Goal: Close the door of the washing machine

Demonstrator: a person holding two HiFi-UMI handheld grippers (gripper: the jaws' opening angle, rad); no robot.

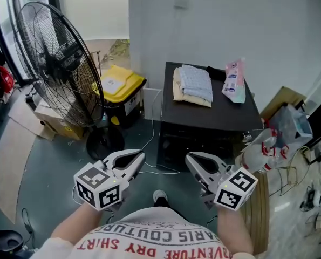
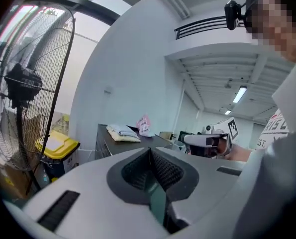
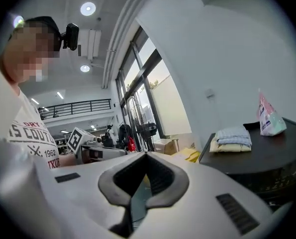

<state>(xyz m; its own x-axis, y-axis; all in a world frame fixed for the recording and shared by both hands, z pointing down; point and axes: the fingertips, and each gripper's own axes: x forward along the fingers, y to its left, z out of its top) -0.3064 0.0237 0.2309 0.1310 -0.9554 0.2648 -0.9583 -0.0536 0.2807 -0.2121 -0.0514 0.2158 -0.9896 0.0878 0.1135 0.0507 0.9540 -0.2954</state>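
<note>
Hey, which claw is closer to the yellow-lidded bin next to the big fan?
Left. The left claw hangs on the person's side of the yellow-lidded bin, roughly in line with it. The right claw is farther across, in front of the black unit. Neither touches the bin.

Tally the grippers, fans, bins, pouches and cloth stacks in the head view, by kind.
Grippers: 2 (left gripper, right gripper)
Fan: 1
Bin: 1
Pouch: 1
Cloth stack: 1
Total: 6

Red-lettered white shirt (image 1: 149, 239), white hand-held grippers (image 1: 141, 157) (image 1: 189, 158)
</note>
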